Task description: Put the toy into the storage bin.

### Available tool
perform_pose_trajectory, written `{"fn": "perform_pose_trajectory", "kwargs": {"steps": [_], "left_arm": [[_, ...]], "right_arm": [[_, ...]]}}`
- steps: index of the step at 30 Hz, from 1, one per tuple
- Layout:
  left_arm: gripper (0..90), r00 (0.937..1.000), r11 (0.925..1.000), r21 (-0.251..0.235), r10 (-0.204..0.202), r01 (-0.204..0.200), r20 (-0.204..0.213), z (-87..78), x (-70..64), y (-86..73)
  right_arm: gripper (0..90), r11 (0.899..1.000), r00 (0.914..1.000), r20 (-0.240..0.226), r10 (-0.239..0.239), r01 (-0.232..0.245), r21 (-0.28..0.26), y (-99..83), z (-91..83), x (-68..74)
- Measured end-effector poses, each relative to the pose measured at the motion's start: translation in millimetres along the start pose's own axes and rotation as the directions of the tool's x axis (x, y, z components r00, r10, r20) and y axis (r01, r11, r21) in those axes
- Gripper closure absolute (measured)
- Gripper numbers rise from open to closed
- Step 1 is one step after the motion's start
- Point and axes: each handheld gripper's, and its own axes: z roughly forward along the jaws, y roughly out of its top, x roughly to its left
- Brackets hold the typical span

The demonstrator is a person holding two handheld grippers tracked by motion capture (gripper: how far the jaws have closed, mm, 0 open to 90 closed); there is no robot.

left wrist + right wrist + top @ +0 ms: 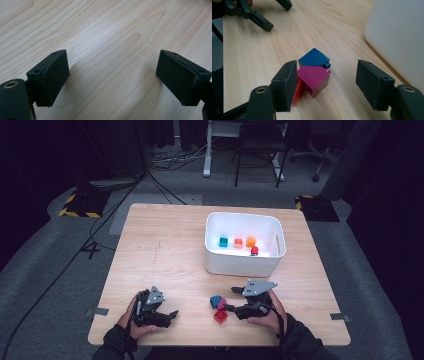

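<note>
Three small blocks cluster near the table's front edge: a blue block [215, 300] [314, 58], a magenta block [222, 304] [313, 80] and a red block [220, 315] [296, 93]. My right gripper [231, 303] [328, 80] is open around the magenta block, which sits close to its left jaw without being squeezed. That jaw hides most of the red block. My left gripper [169, 315] [112, 75] rests open at the front left over bare wood, with nothing between its jaws.
A white bin [245, 262] [397, 37] stands behind the blocks at the table's right middle, holding several small coloured blocks. The wooden table [160, 250] has bare room on its left half. The left gripper [259, 17] is far off in the right gripper view.
</note>
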Motion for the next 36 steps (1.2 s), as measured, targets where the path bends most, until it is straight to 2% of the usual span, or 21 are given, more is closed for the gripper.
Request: {"fn": "perform_pose_trajectory", "kwargs": {"steps": [5,10,12,16,17,18,22,26,28,29,30,31,36], "left_arm": [[11.7,1.0000,1.0000,0.000,0.001,-0.001,0.000,0.0,0.1,0.0],[11.7,1.0000,1.0000,0.000,0.000,0.000,0.000,0.0,0.0,0.0],[11.7,1.0000,1.0000,0.000,0.002,-0.002,0.000,0.0,0.2,0.0],[11.7,1.0000,1.0000,0.000,0.000,0.000,0.000,0.0,0.0,0.0],[11.7,1.0000,1.0000,0.000,0.000,0.000,0.000,0.0,0.0,0.0],[11.7,1.0000,1.0000,0.000,0.000,0.000,0.000,0.0,0.0,0.0],[11.7,1.0000,1.0000,0.000,0.000,0.000,-0.001,0.0,0.0,0.0],[11.7,1.0000,1.0000,0.000,0.000,0.000,-0.001,0.0,0.0,0.0],[11.7,1.0000,1.0000,0.000,0.001,-0.001,0.000,0.0,0.0,0.0],[11.7,1.0000,1.0000,0.000,0.001,-0.001,0.000,0.0,0.0,0.0],[11.7,1.0000,1.0000,0.000,0.000,0.000,0.000,0.0,0.0,0.0],[11.7,1.0000,1.0000,0.000,0.000,0.000,0.000,0.0,0.0,0.0],[11.7,1.0000,1.0000,0.000,0.000,0.000,0.000,0.0,0.0,0.0]], "right_arm": [[35.0,1.000,0.9999,-0.010,-0.006,0.006,0.006,1.6,11.2,6.9],[36.1,0.999,0.9999,0.009,-0.010,0.010,0.036,1.6,24.2,10.2],[36.7,0.999,0.9998,0.020,0.005,-0.006,0.044,0.6,27.3,8.6],[45.1,0.998,0.9989,0.036,0.029,-0.031,0.061,-1.0,29.3,5.7],[46.9,0.998,0.9992,0.034,0.021,-0.023,0.052,-1.6,29.5,4.2],[47.5,0.998,0.9986,0.040,0.034,-0.037,0.052,-2.1,28.5,3.7],[47.8,0.998,0.9986,0.045,0.026,-0.029,0.057,-5.1,24.3,-1.9],[46.9,0.998,0.9978,0.054,0.040,-0.043,0.051,-10.7,21.1,-8.8],[41.5,0.996,0.9969,0.051,0.060,-0.063,0.060,-12.8,21.6,-11.0],[40.2,0.997,0.9980,0.045,0.045,-0.048,0.060,-14.4,22.5,-13.9],[38.7,0.996,0.9972,0.051,0.053,-0.057,0.062,-15.2,23.4,-14.7],[38.6,0.995,0.9962,0.054,0.068,-0.072,0.069,-15.6,24.0,-15.2],[40.8,0.993,0.9957,0.054,0.075,-0.080,0.087,-18.9,28.7,-17.0]]}}
